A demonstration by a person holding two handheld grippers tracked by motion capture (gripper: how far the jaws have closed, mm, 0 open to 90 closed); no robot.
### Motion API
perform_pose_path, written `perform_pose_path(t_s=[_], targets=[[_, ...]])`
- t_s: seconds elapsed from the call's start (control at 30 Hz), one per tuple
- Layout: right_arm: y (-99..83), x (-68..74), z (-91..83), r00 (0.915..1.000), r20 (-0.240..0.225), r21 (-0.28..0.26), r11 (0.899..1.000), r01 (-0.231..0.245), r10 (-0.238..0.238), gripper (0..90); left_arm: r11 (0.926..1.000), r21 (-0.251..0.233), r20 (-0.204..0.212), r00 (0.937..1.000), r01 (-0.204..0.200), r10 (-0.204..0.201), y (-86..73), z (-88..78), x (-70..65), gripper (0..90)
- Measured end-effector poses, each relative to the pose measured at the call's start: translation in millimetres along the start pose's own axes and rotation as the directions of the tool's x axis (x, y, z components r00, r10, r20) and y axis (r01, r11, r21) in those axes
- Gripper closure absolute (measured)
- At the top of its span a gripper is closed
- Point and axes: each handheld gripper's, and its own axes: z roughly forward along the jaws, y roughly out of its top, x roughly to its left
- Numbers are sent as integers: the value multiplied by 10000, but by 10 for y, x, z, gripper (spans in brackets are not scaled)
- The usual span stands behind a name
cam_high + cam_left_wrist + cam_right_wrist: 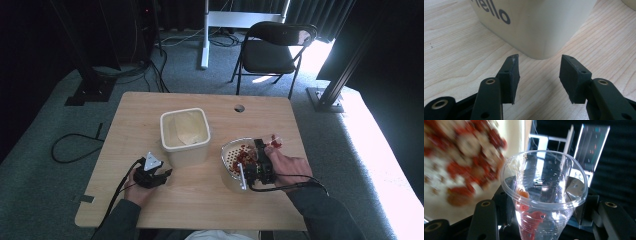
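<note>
The table is pale wood with a smooth, matt grain. The tub is cream plastic with a soft sheen. The cup is clear, glossy, ribbed plastic. The tongs are matt black plastic, slightly rough. The perforated bowl looks like white plastic.

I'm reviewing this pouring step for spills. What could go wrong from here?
1. The right tongs squeeze a thin clear plastic cup; it may buckle or slip.
2. A few red pieces cling inside the cup and might drop beside the strainer bowl.
3. The open left tongs sit close to the cream bin and could nudge it.
</note>
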Motion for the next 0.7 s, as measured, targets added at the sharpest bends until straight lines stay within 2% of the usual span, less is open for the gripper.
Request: perform_pose_path(t_s=[0.07, 0.17, 0.23, 0.27, 0.3, 0.33, 0.37, 0.4, 0.43, 0.47, 0.5, 0.53, 0.57, 0.6, 0.63, 0.67, 0.7], targets=[[11, -14, 7, 9998, 88, -4, 9999, -159, 159, 436, 10000, 11, -3, 10000, -5, 5, 1, 2, 1, 509], [-82, -96, 29, 9930, 25, -71, 9929, -1184, 1184, 436, 10000, 11, 28, 10000, -4, 4, 7, 7, 6, 509], [-142, -124, 15, 9816, -127, -267, 9813, -1907, 1904, 435, 10000, 0, 45, 10000, -8, 8, 10, 16, 2, 509], [-176, -131, 3, 9706, -263, -379, 9700, -2400, 2392, 435, 10000, 9, 51, 10000, -12, 12, 11, 18, 0, 509], [-197, -138, -3, 9628, -358, -439, 9621, -2691, 2677, 435, 10000, 6, 63, 10000, -32, 31, 12, 18, -2, 510], [-234, -148, -3, 9473, -498, -567, 9461, -3189, 3164, 435, 10000, 0, 64, 10000, -44, 44, 13, 18, -4, 510], [-258, -155, 0, 9378, -563, -644, 9361, -3457, 3425, 434, 10000, 3, 62, 10000, -57, 57, 14, 17, -9, 509], [-295, -166, 2, 9211, -622, -713, 9188, -3882, 3843, 434, 10000, -6, 56, 10000, -59, 59, 14, 16, -10, 509], [-317, -172, 4, 9105, -663, -767, 9077, -4125, 4082, 433, 10000, -5, 60, 10000, -52, 52, 15, 14, -10, 509], [-345, -179, 3, 8937, -771, -829, 8904, -4476, 4421, 433, 10000, -9, 62, 10000, -47, 47, 14, 15, -9, 509], [-345, -179, 3, 8937, -771, -829, 8904, -4476, 4421, 433, 10000, -9, 62, 10000, -47, 47, 14, 15, -9, 509], [-377, -191, 1, 8768, -887, -886, 8730, -4796, 4727, 432, 10000, 9, 59, 10000, -54, 54, 12, 18, -5, 509], [-433, -214, 3, 8349, -1167, -1032, 8296, -5488, 5378, 431, 10000, 5, 54, 10000, -47, 47, 11, 17, -7, 509], [-461, -225, 9, 8138, -1309, -1127, 8071, -5796, 5662, 430, 10000, -18, 35, 10000, -33, 33, 12, 16, -9, 509], [-491, -234, 17, 7890, -1487, -1176, 7816, -6126, 5961, 430, 10000, -39, 34, 10000, -14, 14, 13, 16, -7, 507], [-511, -237, 23, 7715, -1598, -1191, 7638, -6344, 6159, 429, 10000, -50, 35, 10000, -2, 2, 14, 16, -5, 508], [-525, -236, 26, 7583, -1686, -1202, 7505, -6499, 6297, 429, 10000, -43, 34, 10000, -1, 1, 14, 14, -3, 508]])
